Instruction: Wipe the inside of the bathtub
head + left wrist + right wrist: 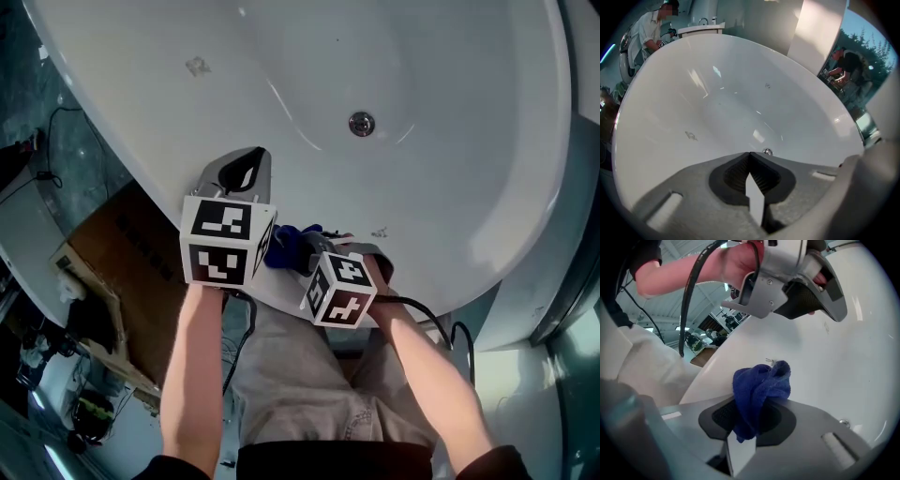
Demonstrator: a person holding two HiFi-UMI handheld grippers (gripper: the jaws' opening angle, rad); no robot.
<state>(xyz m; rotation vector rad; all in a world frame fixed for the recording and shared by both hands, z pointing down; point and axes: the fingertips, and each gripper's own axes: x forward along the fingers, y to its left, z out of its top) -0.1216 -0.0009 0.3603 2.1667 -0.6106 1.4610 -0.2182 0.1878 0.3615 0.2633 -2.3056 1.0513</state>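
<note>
The white bathtub (pixel 450 84) fills the head view, with its chrome drain (pixel 361 123) near the middle. My left gripper (pixel 246 171) hangs over the near rim, shut with nothing between its jaws; in the left gripper view the left gripper (pixel 750 157) points into the bathtub (pixel 717 108) toward the drain (pixel 767 151). My right gripper (pixel 305 251) sits just right of it at the rim, shut on a bunched blue cloth (pixel 286 246). In the right gripper view the blue cloth (pixel 761 387) sticks up out of the right gripper (pixel 752 416), with the left gripper (pixel 797 287) above it.
A small grey smudge (pixel 197 66) marks the tub wall at the far left. A brown cardboard box (pixel 122 253) lies on the floor left of the tub. A black cable (pixel 441 323) trails from my right hand. People (pixel 649 30) stand in the background.
</note>
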